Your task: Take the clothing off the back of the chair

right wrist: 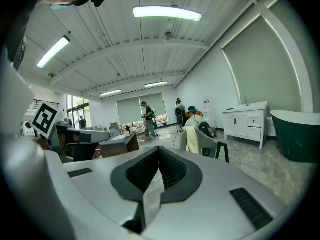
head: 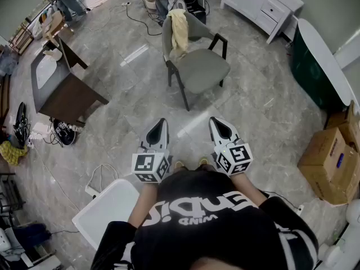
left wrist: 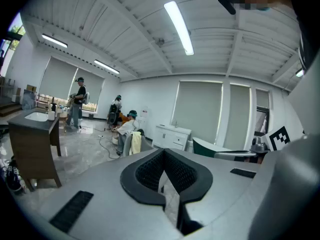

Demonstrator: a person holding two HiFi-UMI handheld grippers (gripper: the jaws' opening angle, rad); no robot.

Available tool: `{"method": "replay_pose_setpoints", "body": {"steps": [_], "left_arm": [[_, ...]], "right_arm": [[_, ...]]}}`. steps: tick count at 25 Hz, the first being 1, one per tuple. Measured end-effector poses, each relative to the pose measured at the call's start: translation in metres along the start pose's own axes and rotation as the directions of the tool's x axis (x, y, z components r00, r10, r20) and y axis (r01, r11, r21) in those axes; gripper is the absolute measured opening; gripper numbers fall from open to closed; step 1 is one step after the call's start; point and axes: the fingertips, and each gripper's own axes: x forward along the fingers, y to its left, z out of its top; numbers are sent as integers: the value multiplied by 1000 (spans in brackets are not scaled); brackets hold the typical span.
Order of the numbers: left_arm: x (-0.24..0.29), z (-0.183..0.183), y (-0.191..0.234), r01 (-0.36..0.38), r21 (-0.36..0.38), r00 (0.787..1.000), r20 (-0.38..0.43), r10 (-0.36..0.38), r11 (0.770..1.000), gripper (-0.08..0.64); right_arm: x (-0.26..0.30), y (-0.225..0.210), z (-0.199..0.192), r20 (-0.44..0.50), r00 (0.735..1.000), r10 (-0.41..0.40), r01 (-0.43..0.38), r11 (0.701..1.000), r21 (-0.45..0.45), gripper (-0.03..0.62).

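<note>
A pale yellow piece of clothing (head: 179, 30) hangs over the back of a grey chair (head: 199, 66) with dark legs, out on the marble floor ahead of me. Both grippers are held low, close to my body and well short of the chair. My left gripper (head: 160, 124) is shut and empty, and my right gripper (head: 217, 122) beside it is the same. In the left gripper view the clothing (left wrist: 135, 143) shows far off beyond the closed jaws (left wrist: 164, 156). The right gripper view shows the clothing (right wrist: 192, 140) on the chair (right wrist: 212, 144) beyond its closed jaws (right wrist: 159, 151).
A dark wooden washstand (head: 62, 91) stands to the left of the chair. A white cabinet (head: 261, 4) and a dark green bathtub (head: 315, 61) line the right side, with cardboard boxes (head: 332, 162) nearer. A white box (head: 107, 207) lies by my left leg. Cables and people are at the back.
</note>
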Motion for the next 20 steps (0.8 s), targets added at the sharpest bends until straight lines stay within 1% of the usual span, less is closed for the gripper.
{"method": "replay_pose_setpoints", "body": {"steps": [6,10,12,15,20], "left_arm": [[-3,0,13,0,-8,1000,2,0,1000,14],[-3,1,22,20,-3,1000,-7,-20,1000,12],[-5,0,28,33,3,999,-11,-33,999,14],[-3,-2,37,55,6,998,-12,-55,998,14],[14,-5,49,75,-4,997,-22,-75,997,14]], "right_arm": [[7,6,1,8,1000,-4,4,1000,16,14],[13,11,0,11,1000,-12,12,999,36,14],[16,16,-2,10,1000,-18,17,999,31,14],[23,19,-6,12,999,-38,38,999,30,14],[33,4,-6,8,996,-92,92,995,47,14]]}}
